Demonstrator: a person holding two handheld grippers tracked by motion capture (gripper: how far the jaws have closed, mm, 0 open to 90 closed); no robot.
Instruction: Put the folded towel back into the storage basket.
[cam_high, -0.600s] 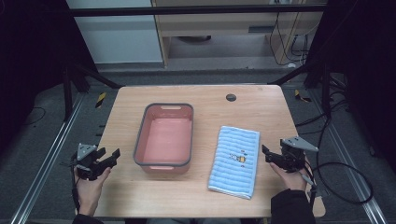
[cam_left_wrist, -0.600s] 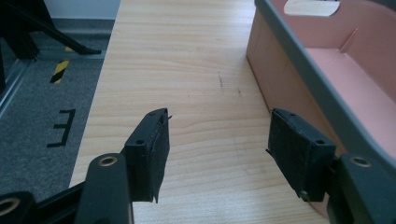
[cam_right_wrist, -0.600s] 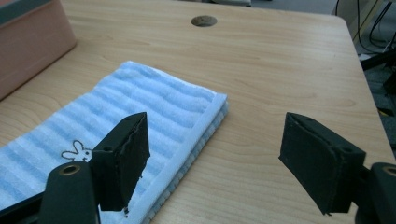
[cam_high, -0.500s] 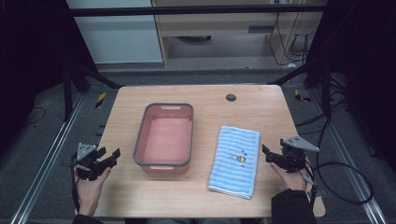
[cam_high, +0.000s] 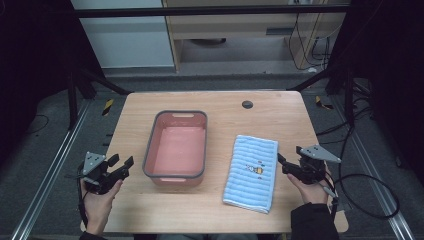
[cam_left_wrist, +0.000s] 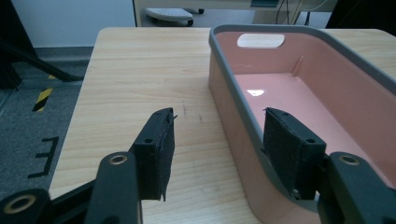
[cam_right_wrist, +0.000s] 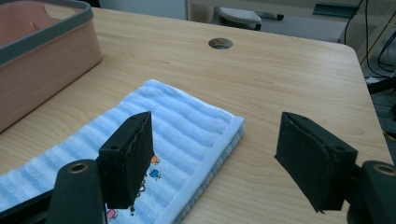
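Nothing has really changed since 0.6 s ago: both grippers sit in the same spots at the near corners of the table (cam_high: 280, 107), towel and tub unmoved. Judgement: work not started yet, this is the idle start pose before any reach.

Left gripper (cam_high: 121, 166) held by the left hand (cam_high: 97, 202) at the near left edge, jaws spread wide, nothing between them. In the left gripper view its jaws straddle the near corner wall of the pink tub (cam_left_wrist: 299, 88) without touching it as far as I can tell.

Right gripper (cam_high: 283, 163) in the right hand (cam_high: 309, 187) at the near right, jaws wide apart, empty, just beside the towel's right edge. The right gripper view looks over the towel's far right corner.

Blue striped towel (cam_high: 251, 172) lies folded flat on the table, right of the tub, apart from it; small cartoon print near its middle.

Counts: one towel, one pink tub (cam_high: 176, 148) with grey rim, empty, one cable hole (cam_high: 247, 104) in the table, two grippers.

Likely next: right gripper goes for the towel.
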